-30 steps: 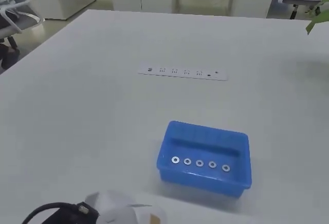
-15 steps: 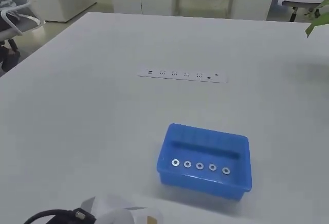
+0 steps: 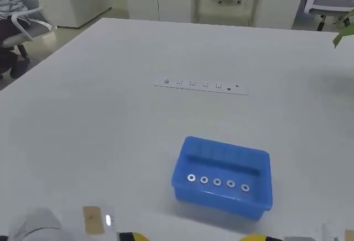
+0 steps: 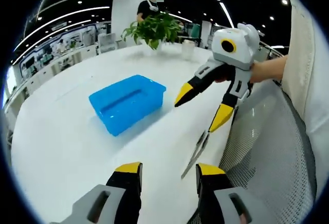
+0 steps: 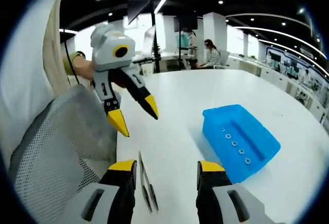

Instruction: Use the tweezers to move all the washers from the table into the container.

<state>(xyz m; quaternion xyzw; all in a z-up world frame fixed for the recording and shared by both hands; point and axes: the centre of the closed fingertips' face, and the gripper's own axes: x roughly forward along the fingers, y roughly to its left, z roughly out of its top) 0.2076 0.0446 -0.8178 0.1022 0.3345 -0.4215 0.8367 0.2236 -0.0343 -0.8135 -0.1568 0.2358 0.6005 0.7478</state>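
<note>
Two spread wide, left gripper (image 4: 167, 168) facing right gripper (image 5: 167, 166) at table (image 4: 61, 142) edge, tweezers (image 4: 196, 152) lying between

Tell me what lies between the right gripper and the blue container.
Bare table, seen in the right gripper view. The tweezers lie aside, between the right gripper jaws, short of the container.

Head looks down — gripper views (opposed) share container (image 3: 218, 199).

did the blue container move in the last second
No. The blue container sits at the same offset from the power strip as before; the whole head view shifted slightly, so the camera moved.
</note>
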